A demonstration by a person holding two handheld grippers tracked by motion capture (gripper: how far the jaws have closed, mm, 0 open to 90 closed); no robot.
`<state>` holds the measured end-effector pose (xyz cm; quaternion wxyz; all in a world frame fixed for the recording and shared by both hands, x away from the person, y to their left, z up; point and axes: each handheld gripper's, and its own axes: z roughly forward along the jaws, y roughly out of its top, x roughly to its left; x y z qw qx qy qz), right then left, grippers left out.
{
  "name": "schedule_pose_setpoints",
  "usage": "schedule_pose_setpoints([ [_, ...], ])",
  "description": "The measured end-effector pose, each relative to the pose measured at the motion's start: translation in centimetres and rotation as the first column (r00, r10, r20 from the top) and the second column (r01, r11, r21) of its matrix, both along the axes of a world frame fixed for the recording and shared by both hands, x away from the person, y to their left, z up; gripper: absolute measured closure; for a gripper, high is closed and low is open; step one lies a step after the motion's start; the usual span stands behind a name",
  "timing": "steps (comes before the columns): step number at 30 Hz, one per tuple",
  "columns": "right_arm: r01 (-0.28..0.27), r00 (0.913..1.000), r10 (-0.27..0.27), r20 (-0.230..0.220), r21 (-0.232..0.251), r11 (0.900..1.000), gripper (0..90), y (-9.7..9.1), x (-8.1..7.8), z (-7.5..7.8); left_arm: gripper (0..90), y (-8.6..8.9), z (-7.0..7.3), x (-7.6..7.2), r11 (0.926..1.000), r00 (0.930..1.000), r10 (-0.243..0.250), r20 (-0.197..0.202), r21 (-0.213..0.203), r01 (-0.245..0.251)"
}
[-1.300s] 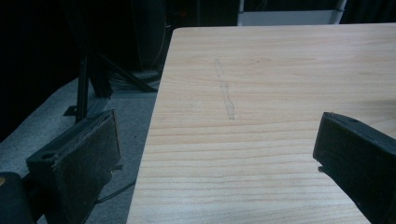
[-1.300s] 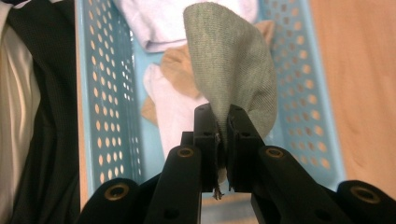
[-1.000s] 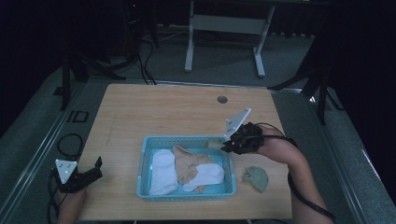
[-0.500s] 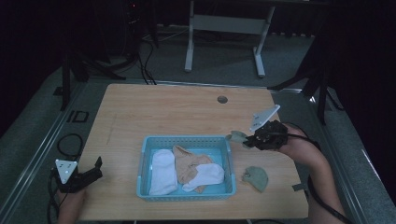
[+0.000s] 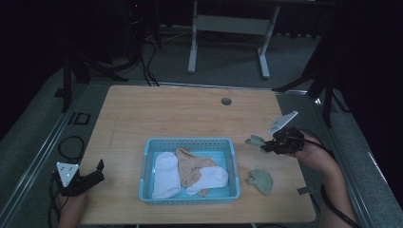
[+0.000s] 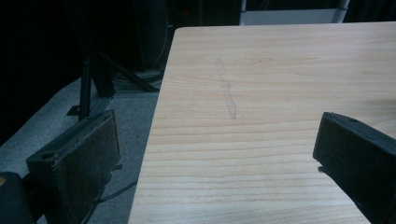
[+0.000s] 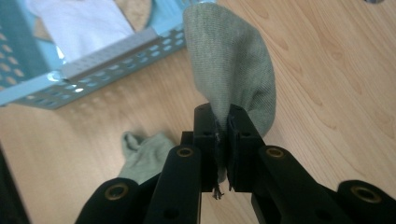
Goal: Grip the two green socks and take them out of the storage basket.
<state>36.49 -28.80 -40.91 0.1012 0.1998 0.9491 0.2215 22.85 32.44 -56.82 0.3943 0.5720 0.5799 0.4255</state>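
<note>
My right gripper (image 5: 264,143) (image 7: 222,122) is shut on a grey-green sock (image 7: 231,60) (image 5: 255,140), which it holds in the air just right of the blue basket (image 5: 190,143) (image 7: 70,74). A second grey-green sock (image 5: 260,181) (image 7: 144,156) lies crumpled on the table in front of that gripper. Two white socks (image 5: 165,173) (image 7: 79,21) and a tan one (image 5: 192,168) lie in the basket. At the table's front left corner my left gripper (image 5: 92,174) (image 6: 215,154) stands open over bare wood with nothing between its jaws.
The wooden table (image 5: 190,116) has a round cable hole (image 5: 226,101) near its far edge. The left gripper view looks along the table's left edge (image 6: 156,121), with a dark stand leg (image 6: 88,79) on the floor beyond. A desk frame (image 5: 228,28) stands behind the table.
My right gripper has carried the grey-green sock from the basket's far right corner out to the right, over bare table. The left gripper has stayed put.
</note>
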Motion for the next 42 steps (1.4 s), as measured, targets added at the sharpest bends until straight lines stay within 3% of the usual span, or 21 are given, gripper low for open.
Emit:
schedule_pose_setpoints([
  [3,0.018,0.9998,-0.018,-0.012,0.020,0.9996,83.9,-0.5,0.5,-1.1,0.4,0.0,0.0,0.0,1.0000,1.0000,0.001,0.000,-0.001,-0.001],
  [11,0.076,0.9951,-0.076,-0.063,-0.006,0.9971,83.9,-1.3,1.9,-4.8,0.4,0.0,0.0,0.0,1.0000,1.0000,-0.001,0.000,0.000,0.001],
  [18,0.123,0.9896,-0.127,-0.068,-0.058,0.9907,83.8,-1.3,2.8,-7.9,0.4,0.0,0.0,0.0,1.0000,1.0000,0.000,0.000,-0.002,0.000],
  [30,0.120,0.9815,-0.123,-0.147,-0.026,0.9924,81.0,-1.0,2.5,-10.7,0.3,0.0,0.0,0.0,1.0000,1.0000,0.000,-0.001,-0.003,0.000],
  [32,0.113,0.9820,-0.115,-0.149,-0.023,0.9933,75.0,-0.9,2.4,-10.8,0.4,0.0,0.0,0.0,1.0000,1.0000,0.002,-0.001,-0.002,-0.002],
  [36,0.136,0.9797,-0.129,-0.154,0.033,0.9902,58.6,-1.3,2.1,-9.8,0.4,0.0,0.0,0.0,1.0000,1.0000,0.002,-0.001,-0.001,-0.002],
  [42,0.188,0.9789,-0.177,-0.101,0.105,0.9766,52.4,-2.6,1.2,-8.7,0.3,0.0,0.0,0.0,1.0000,1.0000,0.000,0.000,-0.002,0.000],
])
